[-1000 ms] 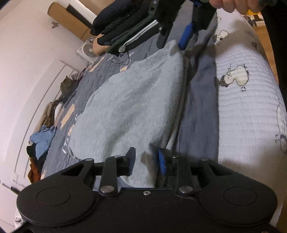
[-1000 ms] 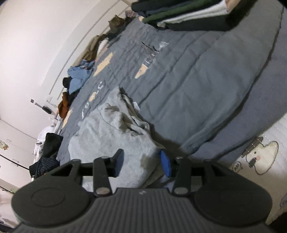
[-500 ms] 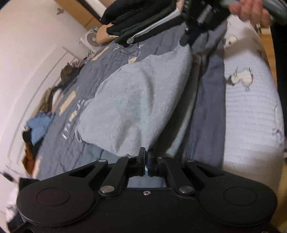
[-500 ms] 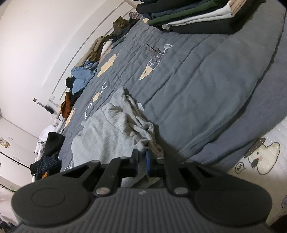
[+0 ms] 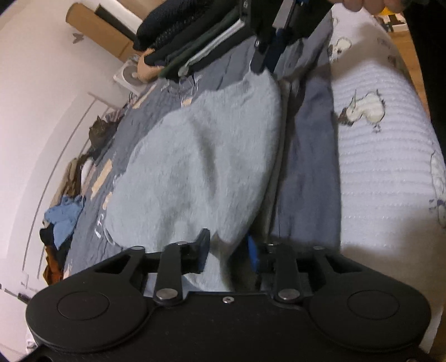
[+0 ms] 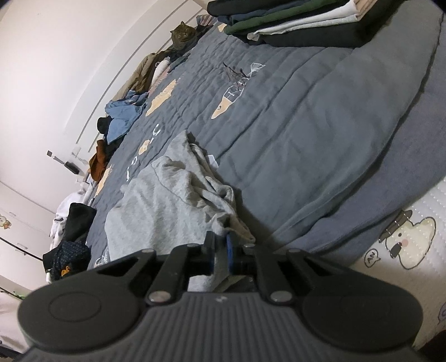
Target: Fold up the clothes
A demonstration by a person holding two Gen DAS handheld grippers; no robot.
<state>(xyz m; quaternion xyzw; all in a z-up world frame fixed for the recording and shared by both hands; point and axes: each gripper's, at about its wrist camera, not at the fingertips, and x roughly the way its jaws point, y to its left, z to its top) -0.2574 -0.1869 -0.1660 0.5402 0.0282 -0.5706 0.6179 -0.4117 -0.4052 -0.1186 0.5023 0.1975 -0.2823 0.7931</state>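
A light grey garment (image 5: 200, 167) lies spread on the dark grey quilt (image 5: 309, 167). The fingers of my left gripper (image 5: 227, 250) stand apart, with the garment's near hem lying between them. In the right wrist view the same garment (image 6: 167, 206) is rumpled, and my right gripper (image 6: 220, 247) is shut on a bunched fold of it. The left wrist view shows the right gripper (image 5: 271, 53) pinching the garment's far corner, held by a person's hand (image 5: 359, 4).
A stack of folded clothes (image 6: 292, 25) sits at the far end of the quilt (image 6: 306, 125). A cat (image 6: 184, 33) lies by the wall, next to a loose pile of blue and brown clothes (image 6: 122, 117). White mattress (image 5: 384, 167) with animal prints edges the bed.
The right gripper's jaws, open a second ago, have shut on the garment fold. The left gripper's jaws were shut half a second ago and now stand apart, its view back where it began.
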